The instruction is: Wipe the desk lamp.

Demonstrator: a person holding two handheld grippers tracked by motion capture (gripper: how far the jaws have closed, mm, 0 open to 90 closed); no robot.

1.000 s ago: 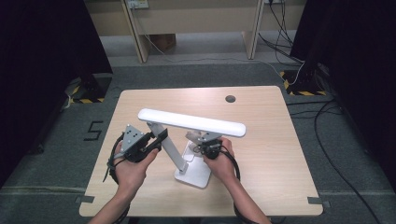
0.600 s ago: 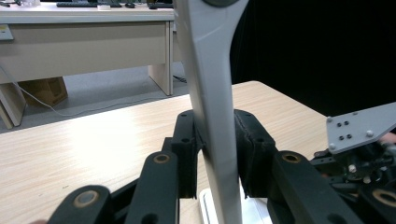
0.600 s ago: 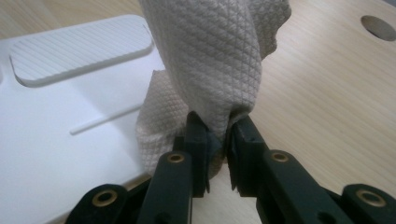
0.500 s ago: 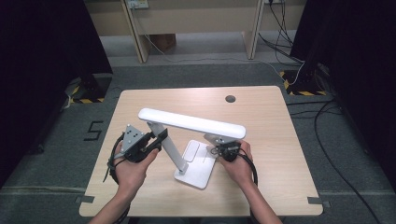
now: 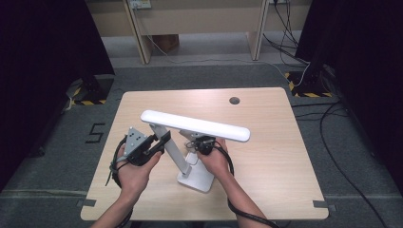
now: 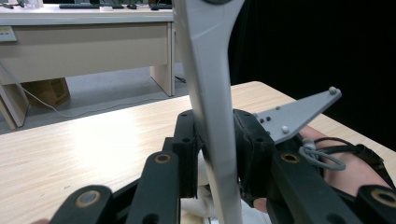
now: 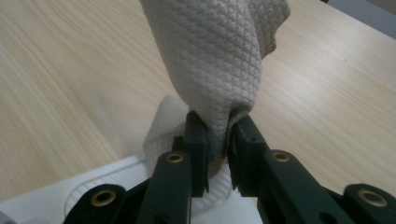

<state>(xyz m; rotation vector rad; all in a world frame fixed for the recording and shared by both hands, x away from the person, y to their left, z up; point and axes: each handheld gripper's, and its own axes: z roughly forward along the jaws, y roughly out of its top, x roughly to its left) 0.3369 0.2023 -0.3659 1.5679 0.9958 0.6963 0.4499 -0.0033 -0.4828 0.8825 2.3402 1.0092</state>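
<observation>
A white desk lamp stands on the wooden table (image 5: 266, 142), with a long bar head (image 5: 195, 126), a slanted arm (image 5: 173, 151) and a flat base (image 5: 202, 179). My left gripper (image 5: 160, 140) is shut on the lamp arm (image 6: 212, 93), one jaw on each side of it. My right gripper (image 5: 202, 145) sits under the bar head, just above the base. In the right gripper view its jaws (image 7: 217, 130) pinch a white quilted cloth (image 7: 219, 60), which hangs down onto the lamp base (image 7: 42, 205).
A round cable hole (image 5: 234, 100) lies in the far part of the table. The right gripper's grey plate (image 6: 299, 116) and hand (image 6: 348, 168) sit close behind the lamp arm. Light-wood desks (image 5: 199, 19) stand beyond, and cables (image 5: 332, 118) run over the floor at the right.
My right gripper swung right with the cloth, then came back left to the lamp base near the arm. The left gripper and the lamp have stayed put.
</observation>
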